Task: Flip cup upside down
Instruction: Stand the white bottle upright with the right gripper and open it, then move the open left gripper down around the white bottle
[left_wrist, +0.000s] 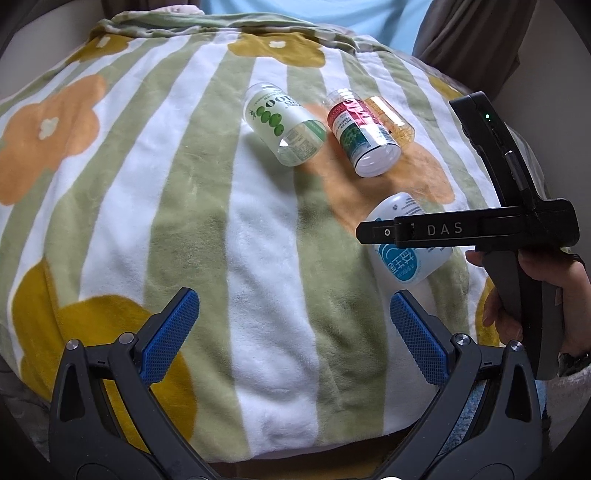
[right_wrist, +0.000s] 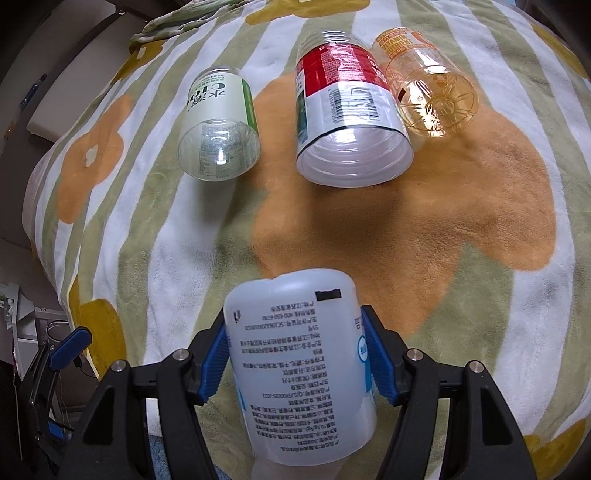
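Note:
A white plastic cup with a blue label (right_wrist: 295, 369) sits between the blue pads (right_wrist: 214, 365) of my right gripper (right_wrist: 295, 365), which is shut on its sides. Its rounded closed end points away from the camera and the printed text reads upside down. In the left wrist view the same cup (left_wrist: 406, 266) is at the right, crossed by the right gripper (left_wrist: 384, 232) seen side-on, with a hand (left_wrist: 517, 295) on the handle. My left gripper (left_wrist: 295, 332) hangs open over the blanket with nothing between its fingers.
Three other clear cups lie on their sides on the striped flower blanket (right_wrist: 147, 229): a green-labelled one (right_wrist: 218, 125), a red-labelled one (right_wrist: 347, 110) and an orange one (right_wrist: 424, 81) touching it. The blanket drops off at the left, beside furniture (right_wrist: 22, 332).

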